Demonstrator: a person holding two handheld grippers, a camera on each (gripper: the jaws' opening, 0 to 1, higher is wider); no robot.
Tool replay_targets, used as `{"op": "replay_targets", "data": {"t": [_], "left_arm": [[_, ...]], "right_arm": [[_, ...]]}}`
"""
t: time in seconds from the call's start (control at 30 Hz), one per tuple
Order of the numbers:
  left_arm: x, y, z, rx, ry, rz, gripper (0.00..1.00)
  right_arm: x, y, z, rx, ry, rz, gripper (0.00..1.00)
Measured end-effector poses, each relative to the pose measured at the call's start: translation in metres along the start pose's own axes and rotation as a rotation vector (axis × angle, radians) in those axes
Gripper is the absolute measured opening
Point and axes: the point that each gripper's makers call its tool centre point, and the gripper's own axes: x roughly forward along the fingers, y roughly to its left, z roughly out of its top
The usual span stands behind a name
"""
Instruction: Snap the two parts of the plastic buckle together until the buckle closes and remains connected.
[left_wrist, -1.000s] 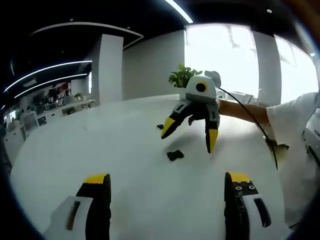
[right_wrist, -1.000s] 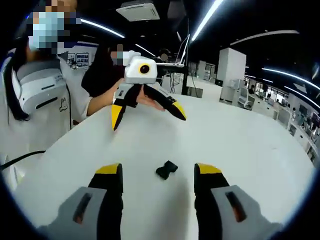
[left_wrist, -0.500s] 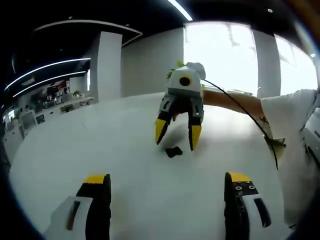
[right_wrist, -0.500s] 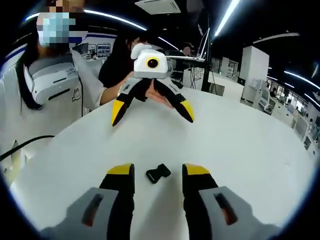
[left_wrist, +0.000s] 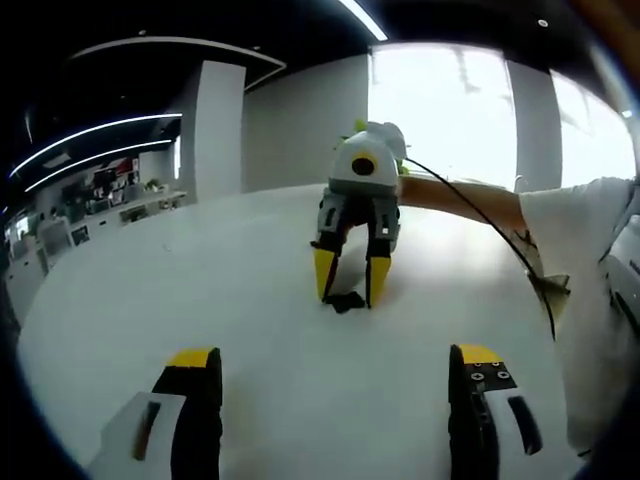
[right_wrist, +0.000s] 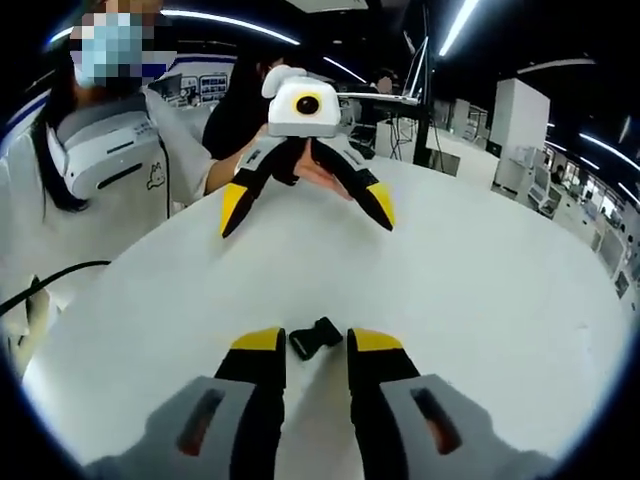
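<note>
A small black buckle piece (right_wrist: 315, 337) lies on the white table (right_wrist: 480, 280). My right gripper (right_wrist: 316, 341) is down at the table with its yellow-tipped jaws narrowed to either side of the piece, a thin gap still showing. In the left gripper view the right gripper (left_wrist: 351, 280) stands tips-down over the buckle piece (left_wrist: 347, 299). My left gripper (left_wrist: 333, 358) is wide open with nothing between its jaws. In the right gripper view the left gripper (right_wrist: 306, 205) hangs above the far side of the table, held by a hand.
A person in a white shirt (right_wrist: 95, 170) stands at the table's left edge, with a black cable (right_wrist: 50, 280) hanging there. A white sleeve (left_wrist: 585, 240) and a cable (left_wrist: 520, 260) are on the right. A potted plant (left_wrist: 358, 128) stands behind the right gripper.
The right gripper has come down over the buckle piece and narrowed its jaws around it. The left gripper has stayed open and nearly still.
</note>
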Motion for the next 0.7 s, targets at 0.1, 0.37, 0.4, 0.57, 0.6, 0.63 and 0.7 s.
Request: {"op": "replay_targets", "data": {"t": [0.1, 0.37, 0.4, 0.57, 0.6, 0.63, 0.7], "left_arm": [[-0.0006, -0.0004, 0.0003, 0.001, -0.001, -0.002, 0.96], [-0.0014, -0.0003, -0.0010, -0.002, 0.003, -0.003, 0.96], [-0.0015, -0.0003, -0.0010, -0.002, 0.002, -0.003, 0.95], [-0.0013, -0.0004, -0.0013, -0.002, 0.004, -0.005, 0.95], [-0.0012, -0.0004, -0.0014, -0.002, 0.005, -0.005, 0.95], [-0.0012, -0.0004, -0.0014, -0.002, 0.005, -0.006, 0.95], [-0.0010, -0.0005, -0.0016, -0.002, 0.006, -0.006, 0.95]], "right_arm": [[0.0003, 0.0005, 0.0003, 0.014, -0.007, -0.003, 0.21], [-0.0005, -0.0030, 0.0009, 0.062, -0.046, -0.075, 0.19], [0.0000, -0.0022, 0.0006, 0.063, -0.050, -0.084, 0.19], [0.0000, -0.0066, 0.0019, 0.100, -0.080, -0.178, 0.19], [0.0001, -0.0055, 0.0023, 0.100, -0.083, -0.188, 0.19], [0.0001, -0.0061, 0.0024, 0.104, -0.087, -0.210, 0.19], [-0.0006, -0.0039, 0.0033, 0.096, -0.088, -0.253, 0.19]]}}
